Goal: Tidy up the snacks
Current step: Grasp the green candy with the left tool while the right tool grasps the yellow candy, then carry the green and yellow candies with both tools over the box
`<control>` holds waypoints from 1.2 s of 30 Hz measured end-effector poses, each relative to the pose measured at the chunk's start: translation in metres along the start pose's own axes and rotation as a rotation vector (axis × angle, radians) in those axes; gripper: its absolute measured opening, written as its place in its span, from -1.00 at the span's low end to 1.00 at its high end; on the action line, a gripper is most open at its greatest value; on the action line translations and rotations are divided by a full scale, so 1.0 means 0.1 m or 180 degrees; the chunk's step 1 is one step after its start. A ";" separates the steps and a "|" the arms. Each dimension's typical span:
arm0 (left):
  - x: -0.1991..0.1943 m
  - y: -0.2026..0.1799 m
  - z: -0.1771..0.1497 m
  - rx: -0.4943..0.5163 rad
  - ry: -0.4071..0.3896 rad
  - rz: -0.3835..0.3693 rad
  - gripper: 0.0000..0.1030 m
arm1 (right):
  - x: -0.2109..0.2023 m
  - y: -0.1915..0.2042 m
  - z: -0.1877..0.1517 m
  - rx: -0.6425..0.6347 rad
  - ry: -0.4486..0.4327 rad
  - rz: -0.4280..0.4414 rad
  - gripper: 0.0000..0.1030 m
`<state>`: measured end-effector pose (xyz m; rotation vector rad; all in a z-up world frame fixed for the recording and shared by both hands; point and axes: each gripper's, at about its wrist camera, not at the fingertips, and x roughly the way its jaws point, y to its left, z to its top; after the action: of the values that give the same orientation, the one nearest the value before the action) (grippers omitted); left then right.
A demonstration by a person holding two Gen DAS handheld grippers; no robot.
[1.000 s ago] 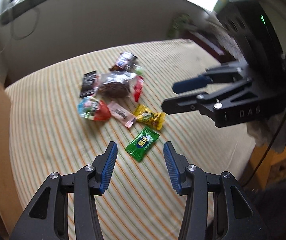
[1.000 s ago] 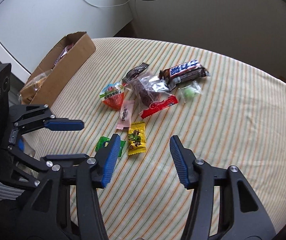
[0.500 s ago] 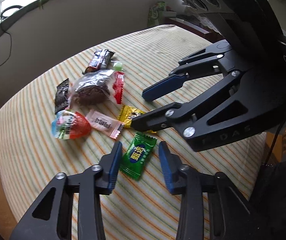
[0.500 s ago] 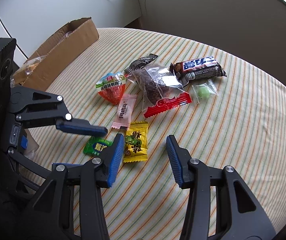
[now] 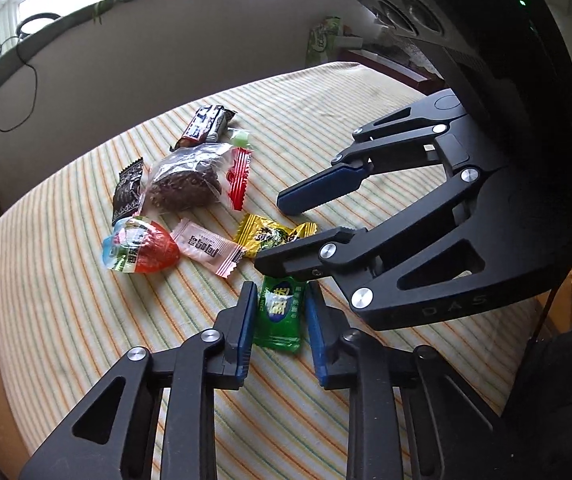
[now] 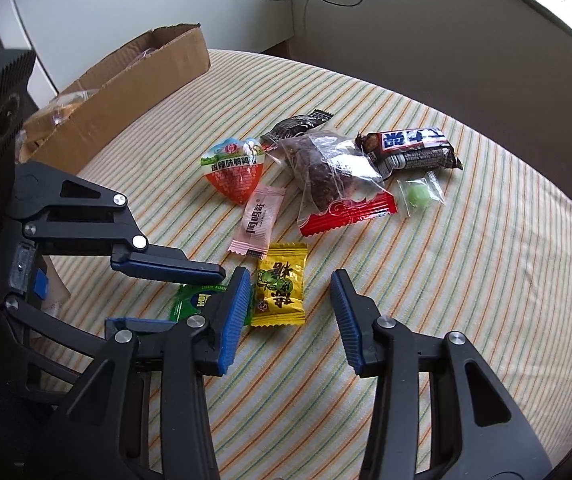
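Currently, per both wrist views:
Surface: striped cloth [image 6: 465, 280] over a rounded surface; snacks clustered mid-frame.
Left hand-held gripper [image 5: 279, 312]: lower centre of left view, blue pads on either side of the green candy [image 5: 280, 314], narrow gap; pads look to touch the wrapper's edges, firm clamping cannot be told.
Green candy, right view [image 6: 192, 304]: lower left, partly hidden behind the right gripper's left finger.
Right hand-held gripper [image 6: 291, 312]: released, jaws wide apart, lower centre of right view; its left pad sits just beside the yellow candy [image 6: 281, 285].
Yellow candy, left view [image 5: 274, 234]: centre, partly under the right gripper's lower finger.
Pink wrapper [image 6: 260, 216]: above the yellow candy, touching it.
Red triangular pouch [image 6: 234, 170]: upper left of the pink wrapper.
Clear bag of dark snack, red seal [image 6: 331, 172]: centre, overlapping the Snickers bar [image 6: 411, 148].
Small green sweet in clear wrap [image 6: 419, 196]: right of the bag.
Black sachet [image 6: 297, 126]: above the bag.
Cardboard box [image 6: 126, 92]: upper left.
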<state>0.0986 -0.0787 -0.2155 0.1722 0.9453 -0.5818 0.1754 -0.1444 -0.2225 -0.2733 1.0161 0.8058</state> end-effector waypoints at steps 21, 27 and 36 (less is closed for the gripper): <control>-0.29 0.16 -0.09 -0.0408 -0.0116 0.0012 -0.64 | -0.20 -0.12 -0.11 0.0168 -0.0064 -0.0080 -0.52; -0.47 0.19 -0.07 -0.0531 -0.0148 0.0077 -0.64 | -0.29 -0.09 -0.07 0.0242 -0.0054 -0.0062 -0.52; -0.94 0.45 0.00 -0.0959 -0.0209 0.0189 -0.64 | -0.59 0.14 0.28 0.0230 -0.0105 0.0017 -0.52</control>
<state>0.0807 -0.0044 -0.1445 -0.0880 0.9490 -0.3824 0.1672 -0.1472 -0.1564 -0.1950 1.0130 0.7743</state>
